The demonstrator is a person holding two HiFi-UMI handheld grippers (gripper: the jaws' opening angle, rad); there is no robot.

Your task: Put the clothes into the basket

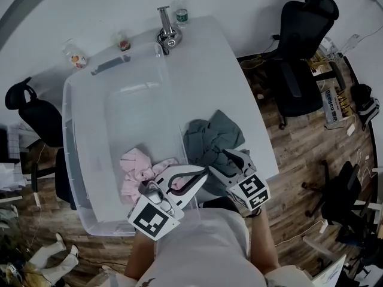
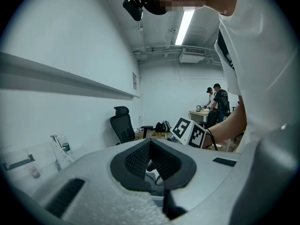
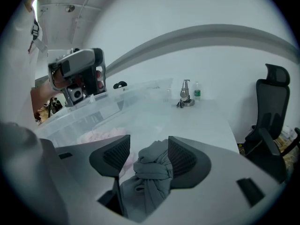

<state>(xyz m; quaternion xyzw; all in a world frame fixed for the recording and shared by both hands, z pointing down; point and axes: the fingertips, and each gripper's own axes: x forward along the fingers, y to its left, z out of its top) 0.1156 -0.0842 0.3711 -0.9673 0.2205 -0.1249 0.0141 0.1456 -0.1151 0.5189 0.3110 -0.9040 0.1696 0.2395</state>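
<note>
On the head view both forearms are drawn in close to my operator's body at the near edge of the desk (image 1: 221, 70). The left gripper (image 1: 200, 174) lies level over the near right corner of the clear basket (image 1: 69, 136). The right gripper (image 1: 230, 157) tips down onto the grey garment (image 1: 209, 136), which is heaped on the desk just beside the basket's right wall. A pink garment (image 1: 136, 163) is already inside that corner.

The left gripper view gives me clenched jaws, with the pad tips meeting and nothing between them. Only here do I see the right gripper's marker cube (image 2: 190, 131), an office chair (image 2: 123, 128) and two people (image 2: 218, 102) at a far table.

In the right gripper view the jaws are released and stand apart. The grey garment (image 3: 152, 170) is bunched between them, against the right pad and clear of the left. Beyond, the pink garment (image 3: 101, 135) shows through the basket wall. A bottle (image 3: 197, 92) and a metal stand (image 3: 186, 95) sit at the desk's far end.
</note>
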